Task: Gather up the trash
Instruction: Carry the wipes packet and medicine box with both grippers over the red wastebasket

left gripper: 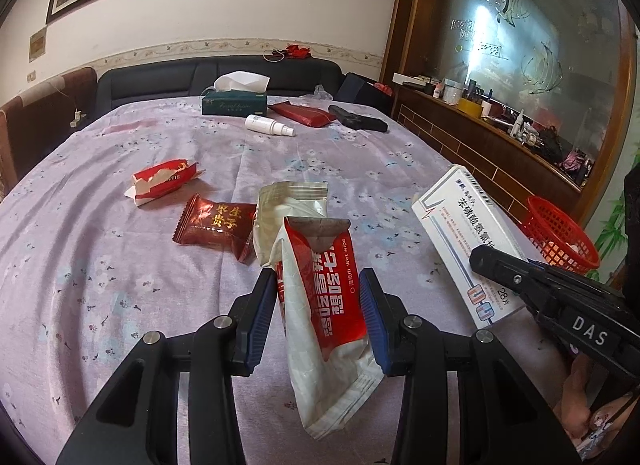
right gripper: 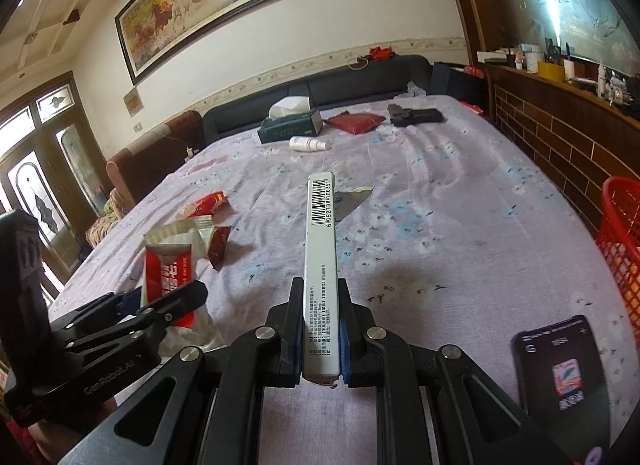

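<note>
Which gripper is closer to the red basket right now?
Right. The right gripper, shut on the white box, is nearest the red basket at the bed's right edge. The left gripper, holding the wet wipe packet, sits further left.

The place was a lived-in room of a home: a wide surface spread with a lilac flowered cloth [right gripper: 460,225], and behind it a dark padded sofa back [right gripper: 360,83] against a cream wall. A large framed painting of horses [right gripper: 200,5] hung above, a tissue box [right gripper: 290,123] lay on the cloth, and a brown wooden counter [right gripper: 560,133] crowded with small bottles ran beneath etched glass. Glazed wooden doors [right gripper: 44,161] stood at the left.
</note>
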The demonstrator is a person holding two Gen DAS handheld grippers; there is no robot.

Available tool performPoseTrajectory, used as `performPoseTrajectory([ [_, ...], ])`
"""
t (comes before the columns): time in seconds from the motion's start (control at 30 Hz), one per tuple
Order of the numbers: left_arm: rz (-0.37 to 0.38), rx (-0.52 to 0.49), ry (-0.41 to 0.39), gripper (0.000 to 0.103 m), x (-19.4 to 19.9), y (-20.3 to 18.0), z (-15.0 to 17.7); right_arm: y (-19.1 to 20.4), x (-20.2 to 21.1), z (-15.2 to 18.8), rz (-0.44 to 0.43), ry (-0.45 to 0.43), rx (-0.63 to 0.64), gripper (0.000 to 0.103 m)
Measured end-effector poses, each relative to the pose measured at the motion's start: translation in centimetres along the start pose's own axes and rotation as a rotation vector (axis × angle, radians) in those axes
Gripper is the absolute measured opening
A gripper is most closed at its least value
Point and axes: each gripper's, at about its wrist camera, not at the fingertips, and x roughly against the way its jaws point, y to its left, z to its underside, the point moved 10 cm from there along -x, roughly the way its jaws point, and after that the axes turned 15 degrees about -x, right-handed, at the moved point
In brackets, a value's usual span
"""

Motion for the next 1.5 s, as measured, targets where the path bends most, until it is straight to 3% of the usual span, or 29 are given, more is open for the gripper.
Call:
performPoseTrajectory([
  [0.43,-0.001,-0.010,-0.035,0.041,1.5,-0.8,-2.4,-0.9,3.3,-0.9,-0.027,-0.035,-0.029,0.014],
  [1.2,0.087,-0.060,-0.072,0.041,1.8,-4.2,-6.5,-4.1,8.3,-4.3,-0.057,-0.115,-0.133,0.014],
  [1.5,0.140,-0.089,-0.088,0.041,1.9,-6.2,-8.3,-6.6,12.9,-7.0,-0.043,-0.214,-0.178,0.015],
])
